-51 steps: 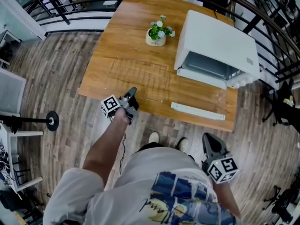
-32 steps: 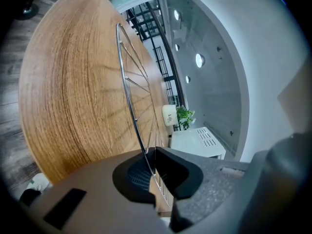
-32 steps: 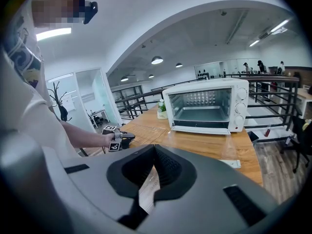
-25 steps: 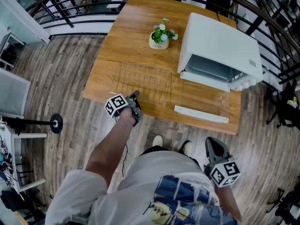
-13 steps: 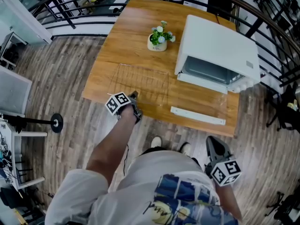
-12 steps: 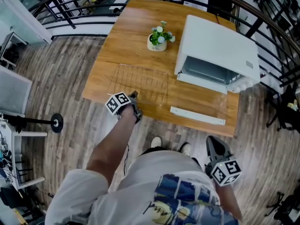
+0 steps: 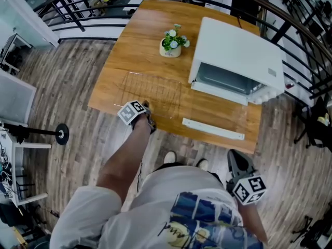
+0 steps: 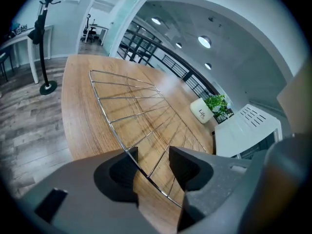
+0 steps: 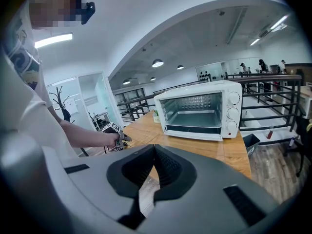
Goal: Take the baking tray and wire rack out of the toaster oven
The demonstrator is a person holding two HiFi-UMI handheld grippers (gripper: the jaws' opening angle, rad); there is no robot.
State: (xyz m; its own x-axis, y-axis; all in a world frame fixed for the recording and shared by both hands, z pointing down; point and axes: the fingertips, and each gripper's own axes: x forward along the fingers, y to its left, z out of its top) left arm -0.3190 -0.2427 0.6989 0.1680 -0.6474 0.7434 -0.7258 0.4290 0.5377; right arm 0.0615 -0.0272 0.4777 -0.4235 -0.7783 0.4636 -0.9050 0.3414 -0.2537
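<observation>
wire rack (image 7: 153, 91), a thin chrome grid of parallel rods inside a rod frame, lies flat on the wooden table (image 7: 129, 35) near its front left edge, well clear of the toaster oven (image 7: 236, 51). the left gripper (image 7: 146, 107) sits at the rack's near corner. its jaws have just been opening and now stand apart, with the rack's edge wire running between the pads, unclamped. the right gripper (image 7: 234, 161) hangs back by the person's hip, off the table, jaws closed together on nothing.

the white oven stands on the table's right side. its glass door is folded down flat, and the white door handle (image 7: 212, 129) points toward the person. inside, in the right gripper view, a grey pan rests low in the cavity, probably the baking tray (image 9: 197, 117), though the distance blurs it. a small potted plant (image 7: 170, 41) stands just left of the oven, beyond the rack.

the floor (image 7: 67, 87) is grey-brown planks. a black railing (image 7: 78, 4) curves behind the table, and a stand with a round base (image 7: 61, 134) sits on the floor to the left.
</observation>
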